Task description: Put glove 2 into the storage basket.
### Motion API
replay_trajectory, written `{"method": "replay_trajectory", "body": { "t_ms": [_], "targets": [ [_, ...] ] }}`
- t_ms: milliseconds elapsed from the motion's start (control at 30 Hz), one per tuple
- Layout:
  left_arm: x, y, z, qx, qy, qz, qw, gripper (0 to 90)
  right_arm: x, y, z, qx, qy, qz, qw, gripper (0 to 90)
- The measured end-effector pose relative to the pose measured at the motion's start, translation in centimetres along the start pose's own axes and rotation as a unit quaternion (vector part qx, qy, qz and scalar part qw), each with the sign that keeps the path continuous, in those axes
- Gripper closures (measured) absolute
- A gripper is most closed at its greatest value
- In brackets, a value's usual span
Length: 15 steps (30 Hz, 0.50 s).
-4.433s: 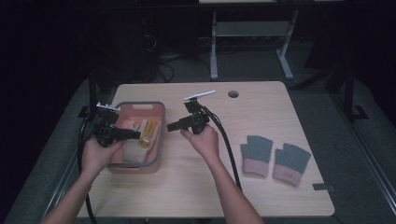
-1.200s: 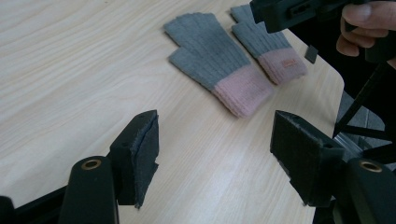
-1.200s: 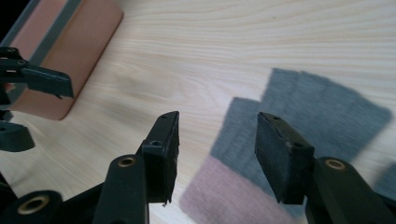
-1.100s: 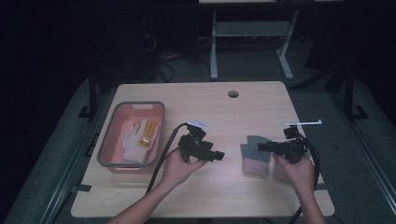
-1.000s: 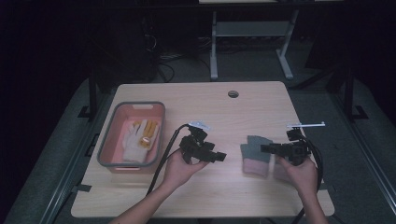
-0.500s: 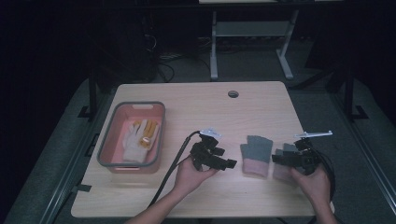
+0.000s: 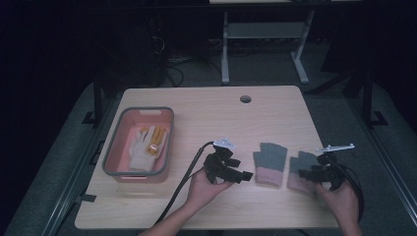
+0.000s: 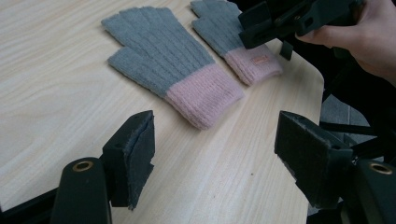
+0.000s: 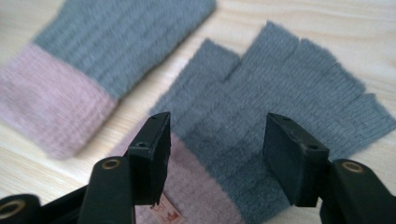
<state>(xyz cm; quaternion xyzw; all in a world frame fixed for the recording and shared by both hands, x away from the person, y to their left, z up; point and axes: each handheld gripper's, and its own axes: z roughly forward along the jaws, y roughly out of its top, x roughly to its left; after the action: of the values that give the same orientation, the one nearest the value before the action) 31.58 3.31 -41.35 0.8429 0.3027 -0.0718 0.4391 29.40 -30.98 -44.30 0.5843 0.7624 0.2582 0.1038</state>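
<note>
Grey gloves [image 7: 285,169] lie flat; both grippers [image 7: 244,175] [image 7: 302,174] hover with jaws apart, gripping nothing

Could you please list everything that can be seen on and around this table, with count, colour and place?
Left grey glove: one, grey with pink cuff, flat on the table right of centre.
Right grey glove: one, grey with pink cuff, beside the first, under the right gripper.
Bin: one, pink with grey rim, left side of the table.
Gloves in the bin: white and yellow, count unclear.
Table: one, light wood, with a round hole near the far edge.
Metal frame: one, pale, on the floor behind.
Left gripper: black, jaws open, near the left grey glove.
Right gripper: black, jaws open, over the right grey glove.
</note>
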Motion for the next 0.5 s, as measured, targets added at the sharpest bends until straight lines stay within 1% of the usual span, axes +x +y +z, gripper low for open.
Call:
{"method": "replay_trajectory", "body": {
  "t_ms": [33, 67, 167, 267, 367, 400, 500],
  "targets": [
    [0.00, -0.03, 0.03, 0.000, -0.001, 0.000, 1.0000, 28.9, 0.09, -0.05, 0.20, 0.007, -0.005, -0.004, 1.0000, 41.7],
    [0.01, -0.06, 0.03, 0.000, -0.002, 0.001, 1.0000, 28.9, 0.08, -0.11, 0.35, 0.008, -0.007, -0.007, 0.9999, 41.5],
    [-0.02, -0.14, -0.02, -0.007, -0.010, -0.001, 0.9999, 28.2, 0.02, -0.18, 0.55, 0.006, -0.002, -0.004, 1.0000, 40.8],
    [-0.15, -0.19, -0.06, -0.009, -0.010, 0.003, 0.9999, 28.2, -0.15, -0.24, 0.64, 0.009, 0.005, -0.001, 0.9999, 40.5],
    [-0.35, -0.38, 0.00, -0.009, -0.010, 0.007, 0.9999, 28.2, -0.05, -0.38, 0.72, 0.005, 0.004, 0.001, 1.0000, 41.6],
    [-0.38, -0.47, 0.02, -0.009, -0.010, 0.008, 0.9999, 28.2, -0.02, -0.46, 0.77, 0.001, 0.003, -0.005, 1.0000, 42.1],
    [-0.46, -0.82, 0.04, -0.008, -0.013, 0.008, 0.9999, 28.8, -0.14, -0.54, 0.78, -0.002, 0.007, 0.000, 1.0000, 44.8]
  ]
}}
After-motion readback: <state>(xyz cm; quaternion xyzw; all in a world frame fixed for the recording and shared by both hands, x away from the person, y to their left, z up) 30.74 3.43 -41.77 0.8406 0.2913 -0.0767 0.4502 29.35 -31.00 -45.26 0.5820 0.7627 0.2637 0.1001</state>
